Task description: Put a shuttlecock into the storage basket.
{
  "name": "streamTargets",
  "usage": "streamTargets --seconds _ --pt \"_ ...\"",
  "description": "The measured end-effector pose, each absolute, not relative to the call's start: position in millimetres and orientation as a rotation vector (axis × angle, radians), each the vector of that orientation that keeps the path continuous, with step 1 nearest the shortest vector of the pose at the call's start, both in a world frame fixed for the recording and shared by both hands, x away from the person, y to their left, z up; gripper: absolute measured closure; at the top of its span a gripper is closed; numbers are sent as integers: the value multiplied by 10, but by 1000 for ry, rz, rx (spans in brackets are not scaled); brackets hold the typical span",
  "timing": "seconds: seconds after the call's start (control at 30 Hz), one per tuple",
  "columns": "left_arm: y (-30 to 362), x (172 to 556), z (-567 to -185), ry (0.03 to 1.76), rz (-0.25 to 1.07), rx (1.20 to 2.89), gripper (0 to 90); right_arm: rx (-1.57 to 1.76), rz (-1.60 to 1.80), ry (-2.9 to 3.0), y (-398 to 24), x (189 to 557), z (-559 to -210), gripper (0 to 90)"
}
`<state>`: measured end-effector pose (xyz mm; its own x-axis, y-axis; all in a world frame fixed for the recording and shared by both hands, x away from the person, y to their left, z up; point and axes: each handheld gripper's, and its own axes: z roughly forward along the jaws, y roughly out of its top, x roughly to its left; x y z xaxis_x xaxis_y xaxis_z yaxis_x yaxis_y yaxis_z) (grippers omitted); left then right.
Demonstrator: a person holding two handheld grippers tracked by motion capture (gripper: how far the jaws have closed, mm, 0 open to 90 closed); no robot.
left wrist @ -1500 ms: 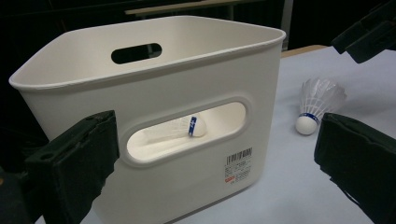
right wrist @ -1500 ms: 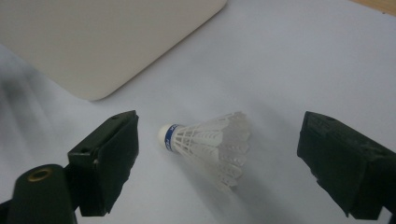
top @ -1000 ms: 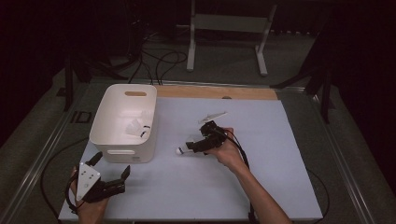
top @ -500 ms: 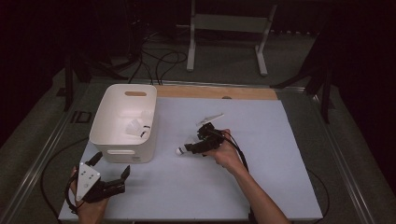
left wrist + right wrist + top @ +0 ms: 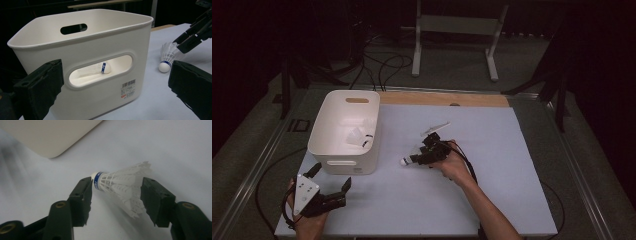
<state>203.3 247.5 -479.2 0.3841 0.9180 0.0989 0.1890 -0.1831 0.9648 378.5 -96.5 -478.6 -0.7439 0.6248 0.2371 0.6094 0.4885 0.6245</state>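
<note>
Between the jaws of the right tool (image 5: 116, 192): a white shuttlecock (image 5: 122, 186) lies on the pale counter (image 5: 512, 165), cork end with its blue band by one jaw, feather skirt by the other.
Right tool state: half closed, its jaws having just been closing around the shuttlecock; the pads look just beside it, and I cannot tell that they press yet.
Grip advice: close slowly and stop as soon as the skirt starts to give, since the feathers would probably crush under a hard squeeze.
Better hold: shifting the pads toward the cork and banded collar would likely give a firmer bite than the open skirt.
Lift: raise it straight off the counter before moving sideways, so the cork does not drag.
Ahead of the right tool: the white bin (image 5: 343, 131) stands near, its rounded corner in the right gripper view; I judge it the place to drop the shuttlecock.
Inside the bin: another shuttlecock (image 5: 96, 70) lies on the floor, seen through the handle slot.
Left tool (image 5: 332, 187): wide open and empty, resting near the bin's front wall; it could steady the bin if it slides.
Risk: a skewed grip may flick the shuttlecock away.
</note>
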Motion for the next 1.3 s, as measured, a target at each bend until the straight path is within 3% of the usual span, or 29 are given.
streamTargets --seconds 1.3 --pt "2476 2033 -4792 1000 906 1635 5 997 1074 2783 -595 3730 -4855 744"
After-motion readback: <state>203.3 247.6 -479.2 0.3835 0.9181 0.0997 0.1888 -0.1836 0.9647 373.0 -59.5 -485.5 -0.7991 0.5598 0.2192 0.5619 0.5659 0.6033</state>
